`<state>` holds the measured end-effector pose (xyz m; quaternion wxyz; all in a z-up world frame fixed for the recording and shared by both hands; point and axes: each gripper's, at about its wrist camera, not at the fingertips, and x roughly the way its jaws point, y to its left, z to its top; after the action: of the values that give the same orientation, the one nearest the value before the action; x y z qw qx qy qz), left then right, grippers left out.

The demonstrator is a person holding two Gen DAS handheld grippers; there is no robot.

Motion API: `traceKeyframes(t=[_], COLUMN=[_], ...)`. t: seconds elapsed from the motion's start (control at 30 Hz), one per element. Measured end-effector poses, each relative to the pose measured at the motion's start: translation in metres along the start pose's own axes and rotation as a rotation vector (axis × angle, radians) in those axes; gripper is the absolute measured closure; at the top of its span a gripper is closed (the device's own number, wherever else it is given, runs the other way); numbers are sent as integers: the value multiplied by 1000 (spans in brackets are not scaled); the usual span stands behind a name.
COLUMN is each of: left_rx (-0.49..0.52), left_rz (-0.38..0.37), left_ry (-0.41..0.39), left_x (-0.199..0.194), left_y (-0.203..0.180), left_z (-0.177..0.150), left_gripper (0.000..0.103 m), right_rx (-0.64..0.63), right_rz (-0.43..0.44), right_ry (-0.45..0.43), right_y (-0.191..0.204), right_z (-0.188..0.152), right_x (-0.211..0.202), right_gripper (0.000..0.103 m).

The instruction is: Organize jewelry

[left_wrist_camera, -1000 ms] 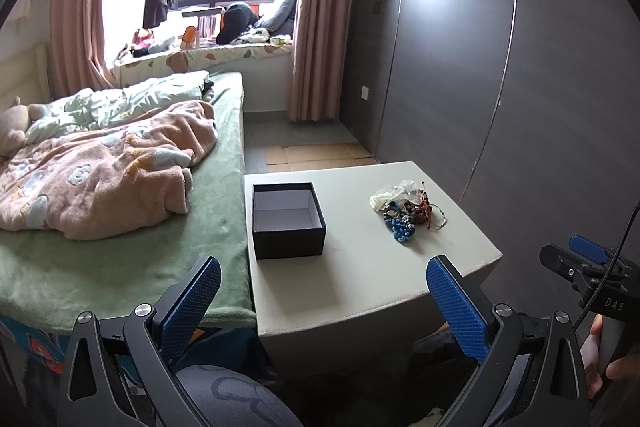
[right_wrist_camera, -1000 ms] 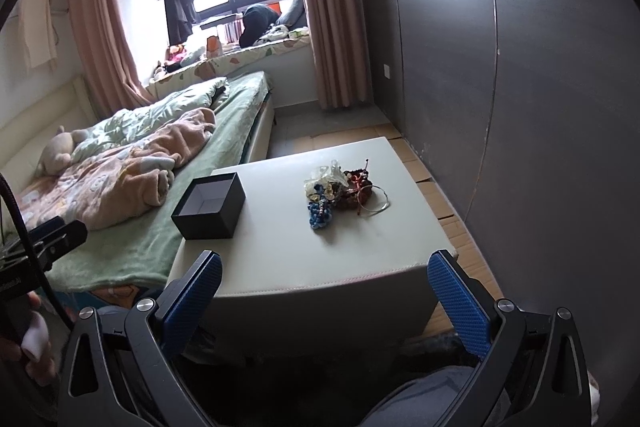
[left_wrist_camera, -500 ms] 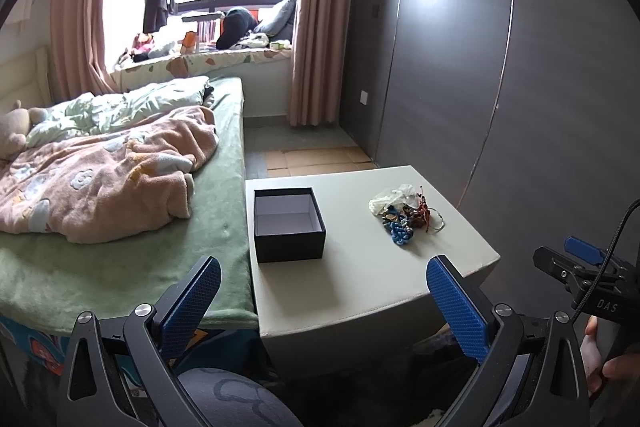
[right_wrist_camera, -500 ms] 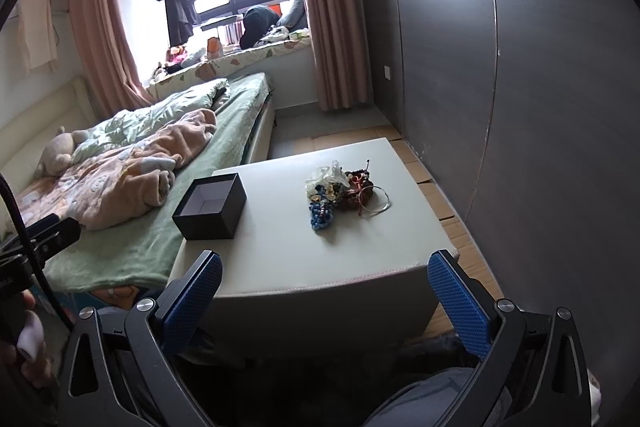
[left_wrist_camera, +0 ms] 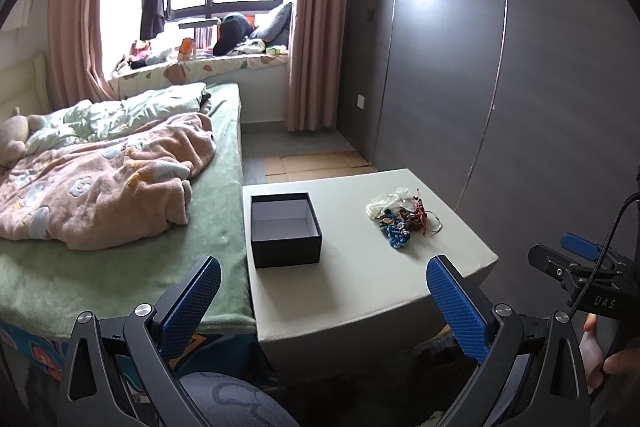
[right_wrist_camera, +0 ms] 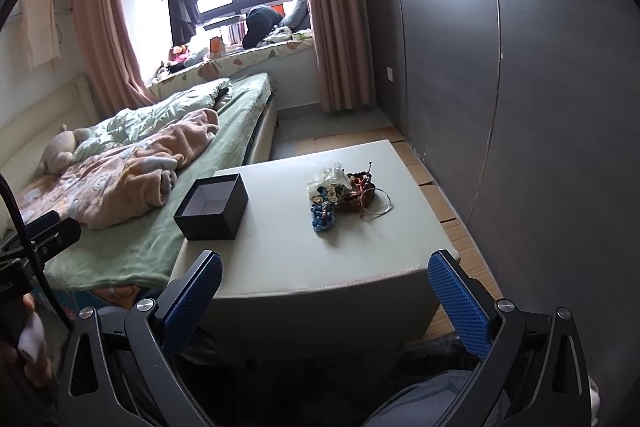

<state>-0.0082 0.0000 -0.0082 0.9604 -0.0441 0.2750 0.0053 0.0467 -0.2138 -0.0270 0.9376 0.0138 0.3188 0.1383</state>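
A heap of jewelry (left_wrist_camera: 400, 217) (right_wrist_camera: 345, 195), with blue beads, red cords and a thin metal ring, lies on the white table (left_wrist_camera: 360, 279) (right_wrist_camera: 288, 251). An open black box (left_wrist_camera: 285, 229) (right_wrist_camera: 212, 207), nothing inside it, stands on the table's left side. My left gripper (left_wrist_camera: 324, 299) is open, held back from the table's near edge. My right gripper (right_wrist_camera: 325, 297) is open too, also short of the table, with nothing between its fingers. The right gripper shows at the right edge of the left wrist view, with a hand (left_wrist_camera: 600, 347) on it.
A bed (left_wrist_camera: 120, 227) with a pink blanket (left_wrist_camera: 100, 183) and a plush toy butts against the table's left side. A dark grey panelled wall (left_wrist_camera: 500, 87) runs along the right. Cardboard sheets (right_wrist_camera: 440, 203) lie on the floor. A window seat with cushions stands far back.
Both views have tilted and shifted slightly; the table and box sit a little lower in the left wrist view. Both grippers stay open. Nothing on the table has moved.
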Motion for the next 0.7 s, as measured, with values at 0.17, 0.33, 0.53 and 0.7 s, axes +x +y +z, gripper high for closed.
traceKeyframes(t=[0.17, 0.33, 0.53, 0.7], left_rx=[-6, 4, 4, 24], left_rz=[-5, -16, -51, -97], left_ry=[6, 24, 60, 84], left_x=[5, 17, 41, 65], left_y=[-1, -5, -8, -14], left_z=[2, 5, 11, 22], left_gripper=[0, 0, 0, 1], right_rx=[1, 15, 53, 108], right_rz=[2, -1, 2, 18], right_ry=[7, 13, 36, 58], right_y=[-1, -11, -26, -44], right_z=[0, 4, 9, 13], right_x=[4, 13, 31, 50], right_gripper=[0, 0, 0, 0])
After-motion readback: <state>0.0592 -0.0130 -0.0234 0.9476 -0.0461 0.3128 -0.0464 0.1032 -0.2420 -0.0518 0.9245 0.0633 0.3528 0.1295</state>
